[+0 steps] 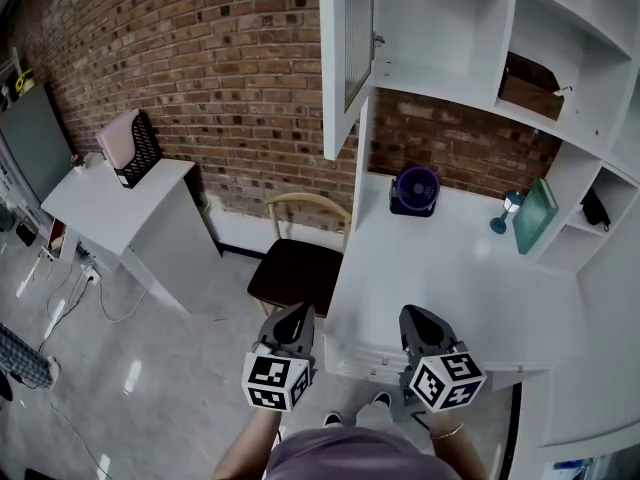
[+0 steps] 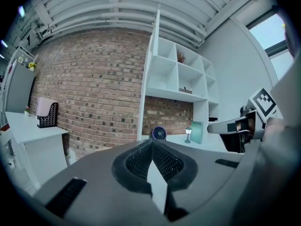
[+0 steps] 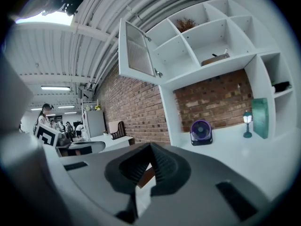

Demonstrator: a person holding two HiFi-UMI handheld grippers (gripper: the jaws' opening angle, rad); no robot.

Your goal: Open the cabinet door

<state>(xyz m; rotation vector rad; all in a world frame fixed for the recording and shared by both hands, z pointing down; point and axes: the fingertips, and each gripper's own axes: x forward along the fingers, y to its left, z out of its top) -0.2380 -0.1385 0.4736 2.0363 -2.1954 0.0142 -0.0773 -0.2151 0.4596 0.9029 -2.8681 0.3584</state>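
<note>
While both tools hung low at the near edge of the white tabletop (image 1: pixel 450 288), the door (image 1: pixel 345 58) stood swung wide open, high above them and well apart from either. It was hinged on the left side of the shelf unit (image 1: pixel 470 28), with its ribbed panel showing in the right gripper view (image 3: pixel 138 51) and the compartment behind it bare. The left tool (image 1: pixel 299 310) was pressed together with nothing between its jaws, and it sat just off the tabletop's left corner, above a chair (image 1: pixel 297 268). The right tool (image 1: pixel 412 314) was likewise pressed together on nothing, over the tabletop's front edge. A purple fan (image 1: pixel 415 190) stood at the back of the tabletop against the brick wall (image 1: pixel 230 78). A small lamp (image 1: pixel 508 211) and a green board (image 1: pixel 535 216) stood to the fan's right.
</note>
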